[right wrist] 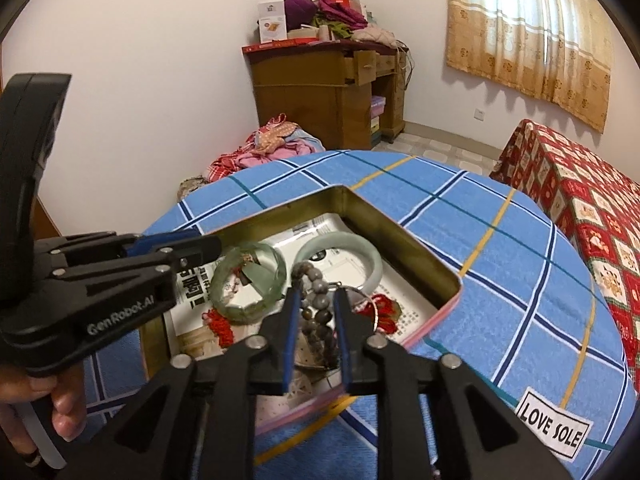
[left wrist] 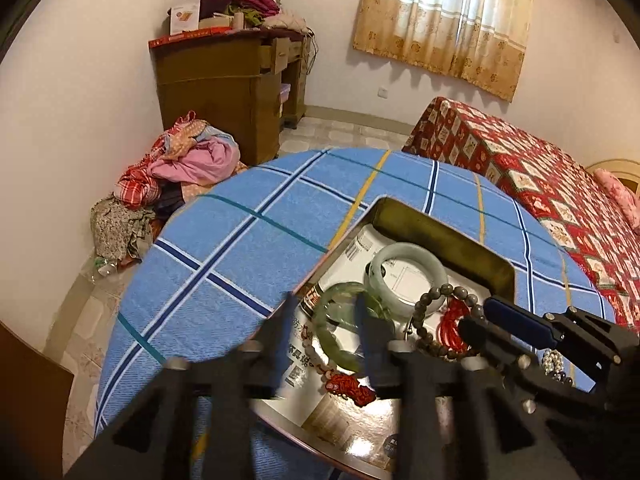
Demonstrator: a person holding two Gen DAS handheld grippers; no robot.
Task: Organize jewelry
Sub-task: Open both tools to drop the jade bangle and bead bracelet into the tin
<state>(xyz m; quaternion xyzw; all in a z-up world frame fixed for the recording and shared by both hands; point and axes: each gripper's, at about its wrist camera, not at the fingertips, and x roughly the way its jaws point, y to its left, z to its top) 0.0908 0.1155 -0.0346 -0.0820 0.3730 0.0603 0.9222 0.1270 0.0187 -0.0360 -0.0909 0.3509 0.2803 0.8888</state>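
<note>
Metal forms the one open rectangular tin on the table, which is covered by a blue plaid cloth; one corner of the tin points toward the far wall. Printed paper lines its floor.

Contents, counted:
- Two bangles. The pale bangle lies near the far corner, propped at a tilt. The green bangle, translucent and darker, lies flat just beside it, on the left gripper's side.
- One bead string of brown-grey beads, its long axis running from the pale bangle toward the near edge of the tin.
- One thin metal ring, touching the bead string.
- Red knotted cords in at least two clusters; the exact number cannot be told.

Left gripper: jaws parted to a moderate width, straddling the near rim of the green bangle. The pads do not press on it. A hand holds this gripper's handle.

Right gripper: jaws partly open, one blue pad on either side of the bead string. A gap shows on each side; nothing is clamped.

Both grippers point downward into the tin, side by side.

One white label reading "LOVE SOLE" sits on the cloth near the table edge.
</note>
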